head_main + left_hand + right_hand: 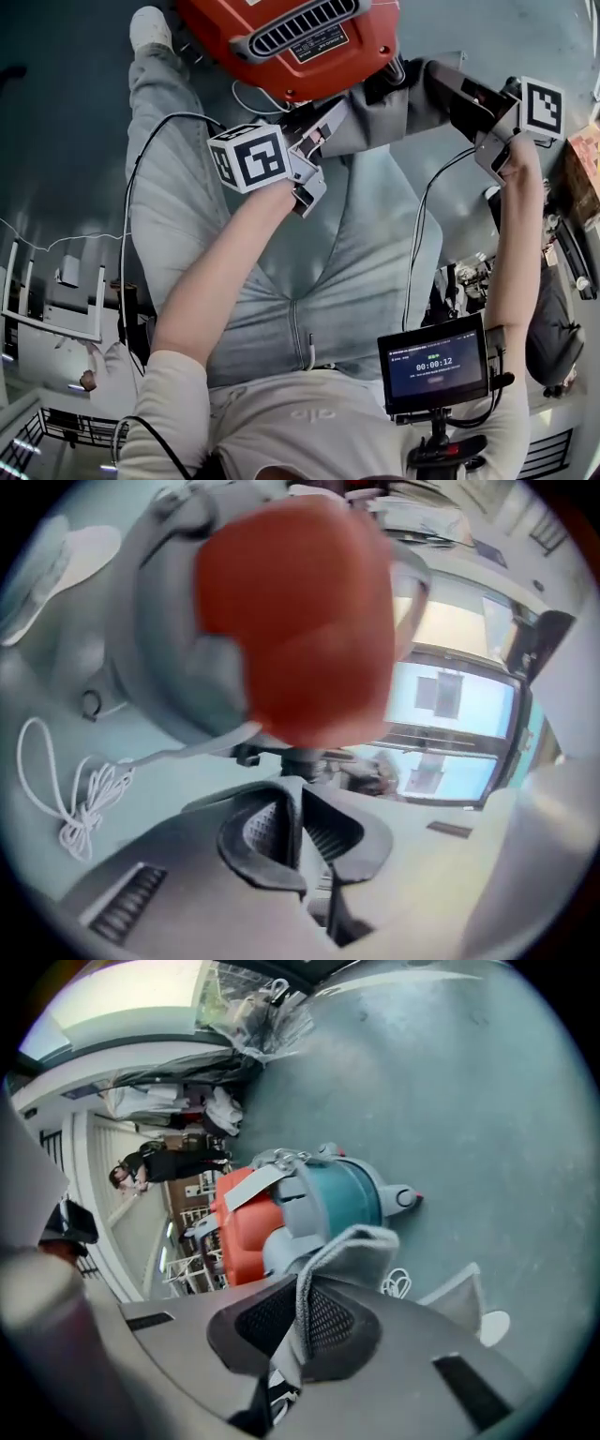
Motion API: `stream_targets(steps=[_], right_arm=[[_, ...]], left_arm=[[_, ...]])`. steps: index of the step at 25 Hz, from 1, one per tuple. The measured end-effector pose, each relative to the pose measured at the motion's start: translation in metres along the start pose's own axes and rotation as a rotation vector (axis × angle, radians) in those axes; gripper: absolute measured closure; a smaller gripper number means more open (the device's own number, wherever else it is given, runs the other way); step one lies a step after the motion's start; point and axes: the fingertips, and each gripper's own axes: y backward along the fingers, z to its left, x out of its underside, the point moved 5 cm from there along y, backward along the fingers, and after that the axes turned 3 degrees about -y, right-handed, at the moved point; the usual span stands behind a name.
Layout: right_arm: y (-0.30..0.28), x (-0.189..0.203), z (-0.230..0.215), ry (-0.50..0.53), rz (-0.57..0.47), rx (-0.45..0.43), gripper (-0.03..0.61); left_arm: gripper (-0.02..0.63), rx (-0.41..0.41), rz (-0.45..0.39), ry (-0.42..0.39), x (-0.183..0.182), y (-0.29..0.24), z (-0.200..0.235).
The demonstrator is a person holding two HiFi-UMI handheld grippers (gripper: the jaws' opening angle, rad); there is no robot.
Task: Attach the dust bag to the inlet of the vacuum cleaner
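Note:
In the head view the vacuum cleaner's orange top (291, 37) lies on the floor beyond the person's knees. The grey dust bag (384, 117) stretches between both grippers just below it. My left gripper (314, 141) is shut on the bag's left end, right against the vacuum. My right gripper (487, 127) is shut on the right end. In the right gripper view a fold of grey fabric (342, 1260) sticks up from the closed pads, with the teal and orange vacuum (314, 1204) beyond. In the left gripper view the red housing (300, 621) fills the frame, blurred, above the closed left gripper (298, 832).
The person sits or crouches in jeans (309, 272), a white shoe (150, 26) near the vacuum. A small monitor (433, 361) hangs at the chest. A white cord (75, 808) lies coiled on the teal floor (469, 1101). Another person (141, 1171) stands far off.

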Motion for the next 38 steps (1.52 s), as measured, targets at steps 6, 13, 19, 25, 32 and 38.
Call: stream_targets(steps=[6,13,19,25,32,38], right_arm=[[-0.002,0.003,-0.051,-0.188,-0.060,-0.097,0.560],[0.009,0.000,-0.030,-0.037,0.090,-0.117,0.486],[0.016,0.005,-0.019,0.034,0.200,-0.046,0.387],[0.055,-0.012,-0.033,-0.001,0.123,0.001,0.387],[0.098,-0.008,-0.026,0.134,-0.141,-0.017,0.387],[0.058,0.061,-0.036,0.226,-0.199,0.051,0.387]], left_arm=[[0.597,0.107,0.005,-0.166,-0.008,0.001,-0.035],[0.483,0.189,0.122,-0.065,-0.002,0.006,-0.025],[0.390,0.150,0.159,-0.051,-0.003,0.017,-0.011],[0.388,0.114,0.186,-0.040,-0.003,0.022,-0.005],[0.388,0.100,0.202,-0.009,0.001,0.017,-0.001],[0.388,-0.010,0.245,0.011,0.003,0.061,0.013]])
